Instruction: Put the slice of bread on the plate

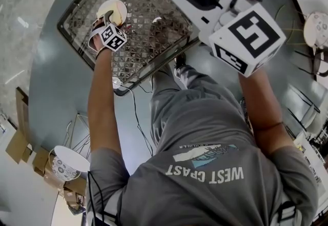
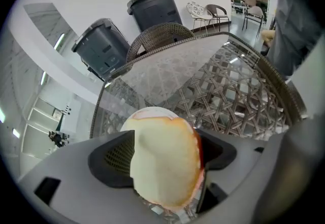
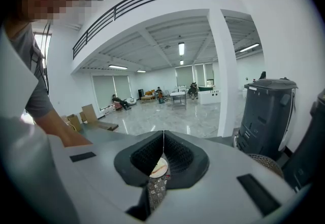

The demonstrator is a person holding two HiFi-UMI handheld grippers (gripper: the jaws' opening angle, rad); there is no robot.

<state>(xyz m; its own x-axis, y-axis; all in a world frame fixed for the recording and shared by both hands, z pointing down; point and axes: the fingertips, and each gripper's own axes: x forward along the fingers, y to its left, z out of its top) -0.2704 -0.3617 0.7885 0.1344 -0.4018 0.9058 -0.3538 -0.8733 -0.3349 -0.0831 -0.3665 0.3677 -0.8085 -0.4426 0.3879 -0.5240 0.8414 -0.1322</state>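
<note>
Left gripper view, hand-held gripper: the left hand-held gripper [image 2: 165,154] has its jaws spread wide, with no pad seen pressing on anything.
Left gripper view, bread: the slice of bread [image 2: 162,167] sits between those jaws on the plate [image 2: 152,111], covering most of it. Only the pink rim shows round it. Whether it lies flat or leans on a pad I cannot tell.
Left gripper view, support: the plate stands on the woven desk [image 2: 238,91].
Right gripper view, hand-held gripper: the right hand-held gripper [image 3: 162,154] has its jaws closed together with nothing between them. The plate and bread show small, far below the jaws.
Head view: the left one points steeply down at the plate near the desk's far corner, while the right one is held high and well apart from it.
Stage: the bread looks delivered, so pulling clear is what remains.
Risk, bread: soft crumb may cling to a pad and be dragged off as the hand-held gripper lifts.
Risk, plate: a jaw catching the rim could tip or slide the plate toward the nearby edge.
</note>
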